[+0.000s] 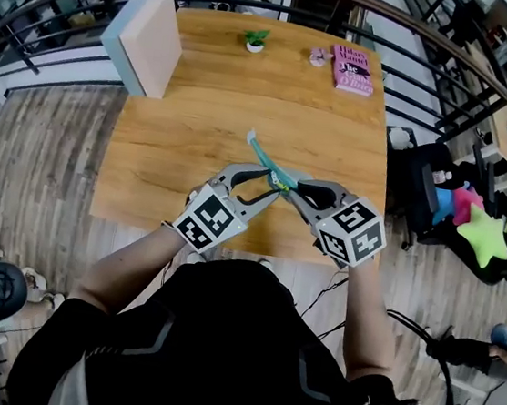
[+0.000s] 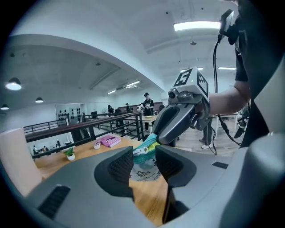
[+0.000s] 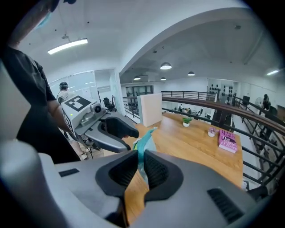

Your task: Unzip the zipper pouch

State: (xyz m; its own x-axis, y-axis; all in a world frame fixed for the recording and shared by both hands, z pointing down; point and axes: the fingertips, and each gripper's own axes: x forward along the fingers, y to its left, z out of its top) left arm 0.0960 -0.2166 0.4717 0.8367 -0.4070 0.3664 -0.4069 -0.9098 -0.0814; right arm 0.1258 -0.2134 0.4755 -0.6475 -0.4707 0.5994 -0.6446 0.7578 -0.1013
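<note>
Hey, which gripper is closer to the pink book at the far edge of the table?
Right. The right gripper, shut on the zipper pouch, is on the pink book's side; the left gripper, across the pouch, is slightly farther.

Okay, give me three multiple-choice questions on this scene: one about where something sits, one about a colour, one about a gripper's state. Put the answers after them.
1. In the head view, where on the table does the pink book lie?
A. far right corner
B. near left corner
C. dead centre

2. What colour is the zipper edge of the zipper pouch?
A. red
B. teal
C. black

3. What state is the right gripper in?
A. wide open and empty
B. shut on the pouch
C. out of every view

Answers:
1 A: the book lies by the far edge, to the right of the small plant.
2 B: the teal edge shows in all three views.
3 B: its jaws stand close together with the pouch pinched between them.
</note>
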